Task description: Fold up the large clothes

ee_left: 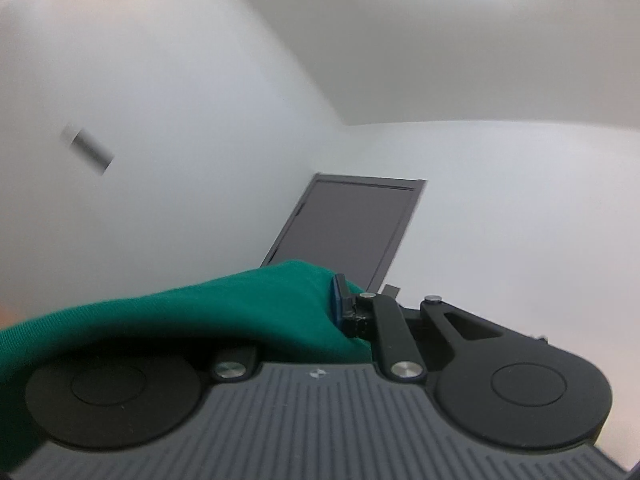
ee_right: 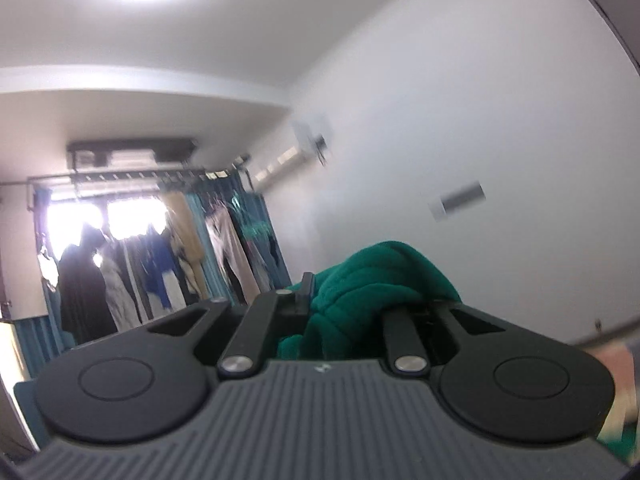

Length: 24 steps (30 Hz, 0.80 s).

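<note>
While both wrist views tilt up at white walls and ceiling, the green garment (ee_left: 192, 312) is the only task item in sight, bunched in the air at each gripper and not lying on any surface that shows. Behind it in the right view, a rack of hanging clothes (ee_right: 160, 256) stands before a bright window, well apart; in the left view a dark door (ee_left: 352, 224) sits in the far wall. The left gripper (ee_left: 340, 308) is clamped on a fold of the green cloth, which drapes back over its body. The right gripper (ee_right: 344, 300) is likewise pinched on a thick wad of it. I judge the risk to be uneven grips: the right holds several gathered layers, so some may slip free as the cloth hangs, leaving it twisted. Neither view shows the hanging part, so a dragging hem would go unnoticed.
</note>
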Available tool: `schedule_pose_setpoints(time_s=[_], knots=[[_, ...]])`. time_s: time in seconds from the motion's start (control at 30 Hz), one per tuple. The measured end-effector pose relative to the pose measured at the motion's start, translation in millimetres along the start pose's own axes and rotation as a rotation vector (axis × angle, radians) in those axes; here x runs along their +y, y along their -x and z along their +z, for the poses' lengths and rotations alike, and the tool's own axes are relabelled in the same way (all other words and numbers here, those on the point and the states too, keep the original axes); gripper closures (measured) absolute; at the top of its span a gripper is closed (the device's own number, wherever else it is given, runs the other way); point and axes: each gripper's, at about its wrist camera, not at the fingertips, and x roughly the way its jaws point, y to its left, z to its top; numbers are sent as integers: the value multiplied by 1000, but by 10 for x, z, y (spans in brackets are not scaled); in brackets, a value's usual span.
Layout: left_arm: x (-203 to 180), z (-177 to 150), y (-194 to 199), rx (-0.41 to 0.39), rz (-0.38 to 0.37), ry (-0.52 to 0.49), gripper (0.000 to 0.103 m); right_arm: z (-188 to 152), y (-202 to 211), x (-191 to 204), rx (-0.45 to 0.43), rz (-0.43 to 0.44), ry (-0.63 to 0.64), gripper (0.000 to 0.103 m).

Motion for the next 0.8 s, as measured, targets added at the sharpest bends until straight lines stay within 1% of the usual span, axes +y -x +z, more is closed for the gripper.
schedule_pose_setpoints(time_s=[0.03,0.1,0.2,0.3,0.37,0.43,0.47,0.53,0.6,0.67,0.7,0.77,0.8], knots=[[-108,139,-33,-2,-9,-36,86,134,-6,56,-19,10,9,87],[-304,490,-62,-1,-28,-43,86,400,-53,160,-50,25,32,87],[-516,931,-184,3,-9,-81,86,745,-175,304,-78,41,67,87],[-532,1202,-386,7,31,-117,86,1031,-408,361,-92,34,94,87],[-426,1246,-551,30,82,-128,86,1101,-598,319,-77,2,112,87],[-126,1150,-788,69,130,-126,86,1063,-755,201,-40,-46,118,87],[47,1060,-893,88,153,-122,86,967,-883,71,-13,-69,109,87],[431,779,-1079,135,195,-111,86,800,-1063,-117,31,-109,102,87],[835,462,-1208,178,237,-92,86,456,-1266,-430,81,-159,83,87],[1231,185,-1386,205,280,-84,86,151,-1474,-724,121,-204,69,87],[1412,102,-1464,214,296,-83,86,-10,-1600,-872,136,-231,71,87],[1852,-175,-1671,238,347,-63,86,-248,-1813,-1126,160,-272,55,87],[2046,-250,-1756,249,365,-51,86,-396,-1959,-1289,172,-292,45,87]])
